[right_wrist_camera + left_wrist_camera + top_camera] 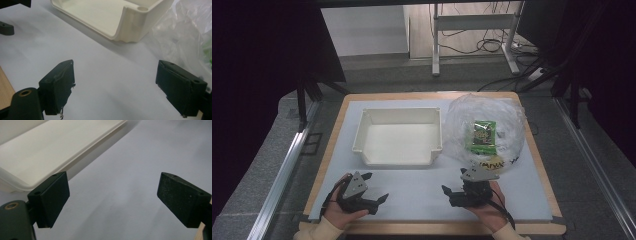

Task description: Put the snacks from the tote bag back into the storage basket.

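An empty white bin [397, 137] with a low front lip sits mid-table on a pale mat [422, 197]. To its right lies a crumpled clear plastic bag [507, 117] with a green snack packet [483, 137] inside. My left gripper [376, 186] is held near the front left, open, with nothing between its jaws. It faces the bin's front edge [50, 152]. My right gripper [453, 180] is held near the front right, just short of the bag, open and empty. Ahead of it are the bin's corner [132, 27] and the bag [185, 37].
The mat covers a wooden table [437, 229] whose edge runs along the front. Metal rails [287, 165] flank both sides. A white desk frame [472, 30] and cables lie on the floor beyond. Bare mat lies between the grippers and the bin.
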Tool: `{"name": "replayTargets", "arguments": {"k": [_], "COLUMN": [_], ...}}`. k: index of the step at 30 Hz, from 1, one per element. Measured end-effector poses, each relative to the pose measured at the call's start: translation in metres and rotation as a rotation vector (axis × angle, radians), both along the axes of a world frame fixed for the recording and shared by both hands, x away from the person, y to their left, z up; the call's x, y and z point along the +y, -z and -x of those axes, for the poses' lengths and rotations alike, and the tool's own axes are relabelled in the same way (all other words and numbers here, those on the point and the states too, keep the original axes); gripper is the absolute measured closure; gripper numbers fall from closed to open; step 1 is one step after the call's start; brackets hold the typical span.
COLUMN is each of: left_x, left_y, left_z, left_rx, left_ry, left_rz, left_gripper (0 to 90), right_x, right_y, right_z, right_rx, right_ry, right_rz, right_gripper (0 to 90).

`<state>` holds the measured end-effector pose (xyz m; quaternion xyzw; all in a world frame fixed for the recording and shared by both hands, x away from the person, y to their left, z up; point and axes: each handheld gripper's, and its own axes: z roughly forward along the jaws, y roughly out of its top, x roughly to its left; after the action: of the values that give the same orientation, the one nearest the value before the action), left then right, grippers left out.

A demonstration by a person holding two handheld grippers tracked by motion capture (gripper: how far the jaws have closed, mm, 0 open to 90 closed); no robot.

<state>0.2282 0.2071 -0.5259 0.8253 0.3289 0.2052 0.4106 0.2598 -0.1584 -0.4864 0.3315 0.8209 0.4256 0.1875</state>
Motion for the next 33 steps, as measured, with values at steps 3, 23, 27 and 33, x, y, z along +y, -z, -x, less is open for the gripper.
{"name": "replayTargets", "arguments": {"k": [3,23,27,33], "left_x": [-0.001,0.001,-0.001,-0.001], "left_y": [0.000,0.001,0.001,0.001], "left_z": [0.000,-0.001,-0.003,-0.003], "left_rx": [0.003,0.009,0.009,0.014], "left_ry": [-0.003,-0.010,-0.010,-0.013], "left_rz": [-0.003,-0.007,-0.008,-0.006], "left_gripper": [10.7,10.8,10.8,10.8], "right_x": [0.003,-0.006,-0.010,-0.017], "right_y": [-0.005,-0.042,-0.052,-0.061], "right_z": [0.001,-0.022,-0.035,-0.053], "right_rx": [-0.024,-0.033,-0.038,-0.019], "right_ry": [0.010,0.049,0.066,0.080], "right_rz": [0.008,-0.054,-0.059,-0.083], "right_gripper": [17.7,22.0,22.3,22.3]}}
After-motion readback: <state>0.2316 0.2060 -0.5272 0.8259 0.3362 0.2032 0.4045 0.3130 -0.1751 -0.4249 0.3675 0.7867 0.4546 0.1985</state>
